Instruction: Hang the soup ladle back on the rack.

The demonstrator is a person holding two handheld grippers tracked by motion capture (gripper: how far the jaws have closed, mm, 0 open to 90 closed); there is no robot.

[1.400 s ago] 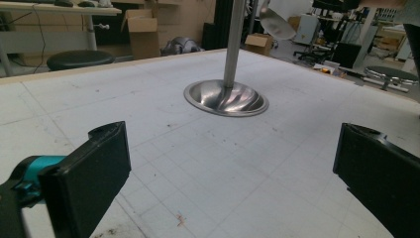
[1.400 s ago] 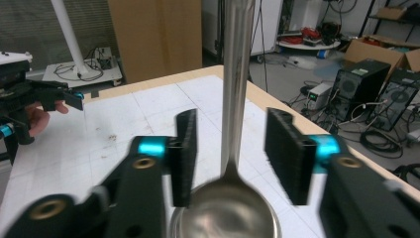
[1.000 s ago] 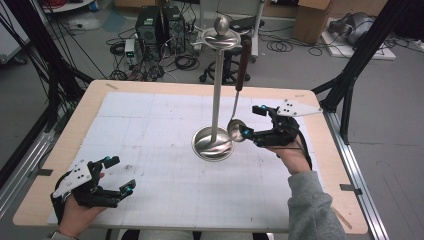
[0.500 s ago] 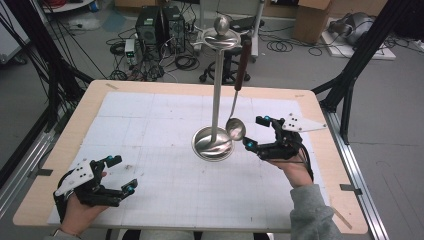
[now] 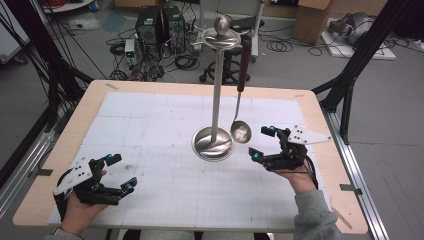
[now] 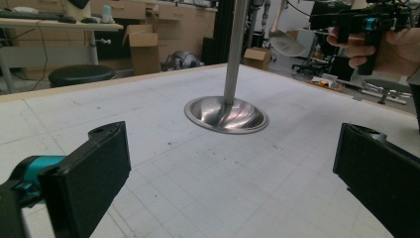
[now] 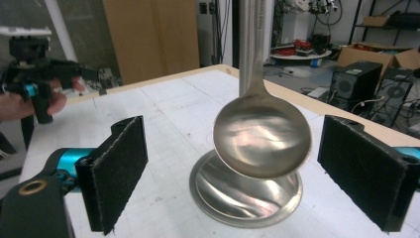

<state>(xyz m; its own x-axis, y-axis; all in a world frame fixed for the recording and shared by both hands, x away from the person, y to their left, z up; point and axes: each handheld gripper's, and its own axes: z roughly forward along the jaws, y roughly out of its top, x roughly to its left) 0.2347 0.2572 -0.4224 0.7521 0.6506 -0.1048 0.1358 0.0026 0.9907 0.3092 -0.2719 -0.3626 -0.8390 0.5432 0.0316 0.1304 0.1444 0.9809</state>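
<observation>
A wooden table (image 5: pixel 65 130) covered with a white gridded mat (image 5: pixel 165 130) is seen from above, with a person's two hands coming in from the near edge, each holding a black two-jaw gripper with blue accents. Near the middle of the mat stands a tall metal utensil stand (image 5: pixel 216 95), a slim pole rising from a round, dished base and topped with a ball. From the stand's upper ring, on its right side, hangs a steel ladle (image 5: pixel 240 131) with a dark brown handle; its bowl hangs low, just to the right of the base and above the mat. The right gripper (image 5: pixel 263 144) is held just to the right of the ladle's bowl, pointing left towards it, with its jaws spread wide and nothing between them. In the right gripper view, the ladle's shiny bowl (image 7: pixel 261 135) hangs ahead of the two open black pads, close but not touched, with the stand's base behind and below it. The left gripper (image 5: pixel 121 173) sits at the near left corner of the mat, well apart from the stand, its jaws also wide open and empty. In the left gripper view, the stand's base (image 6: pixel 226 114) lies farther off across the mat, and the other hand with its gripper (image 6: pixel 369 25) shows at the far right.
</observation>
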